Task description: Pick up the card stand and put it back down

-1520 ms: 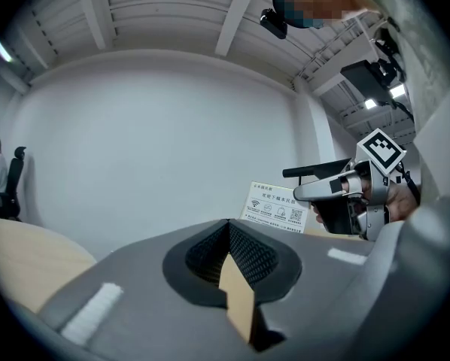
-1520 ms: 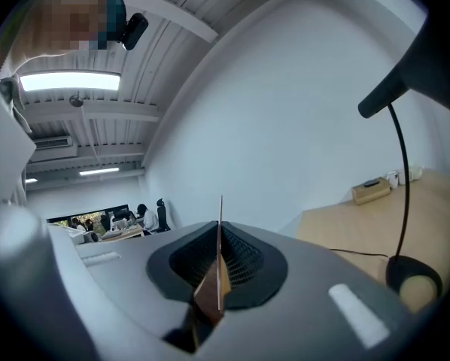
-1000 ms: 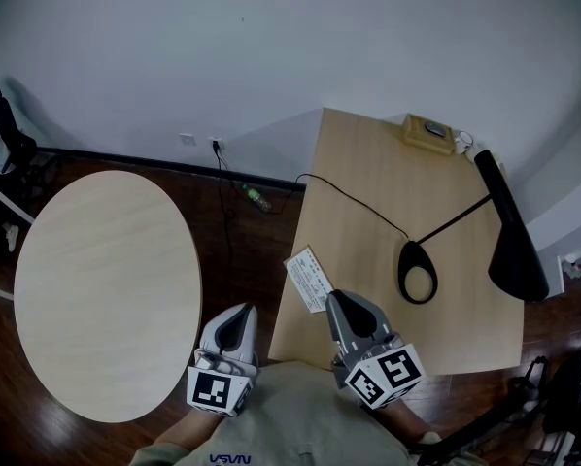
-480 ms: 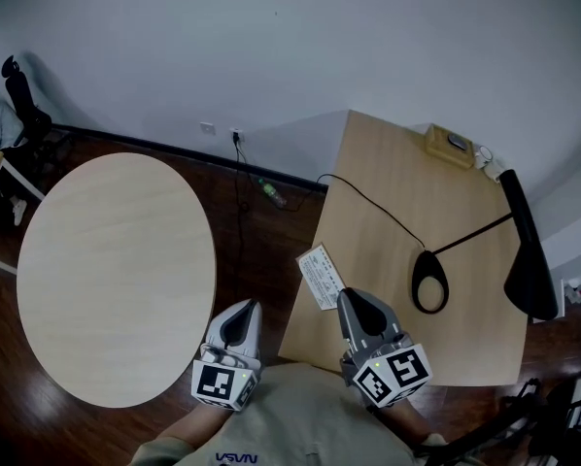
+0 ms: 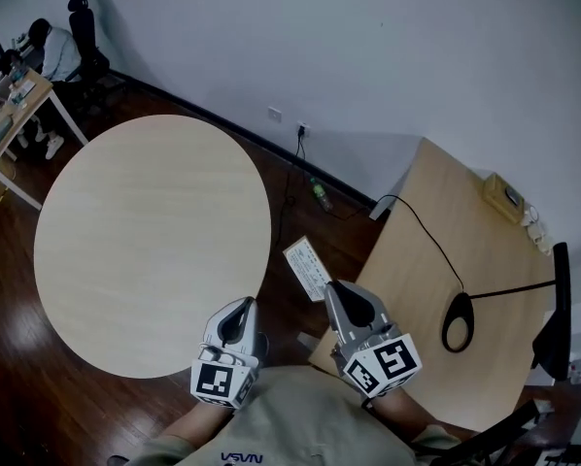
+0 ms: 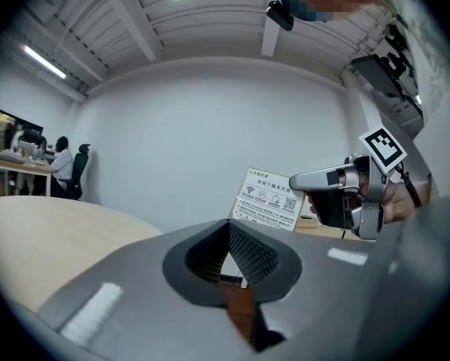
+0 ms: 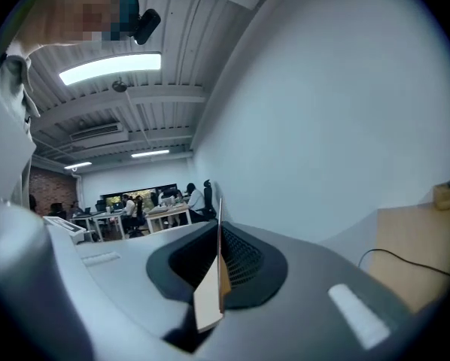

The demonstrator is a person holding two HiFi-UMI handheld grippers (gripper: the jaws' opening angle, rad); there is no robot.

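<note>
Card stand [image 5: 308,269] is hanging mid-air, right gripper [image 5: 341,297] jaws clamping its thin edge, left gripper [image 5: 238,316] jaws together; swinging could twist it loose.

a round pale desk [image 5: 145,241] stands on dark wood floor [image 5: 18,377]; beside it a rectangular desk [image 5: 422,270] carries a black lamp [image 5: 556,328] and yellow box [image 5: 505,195].
</note>
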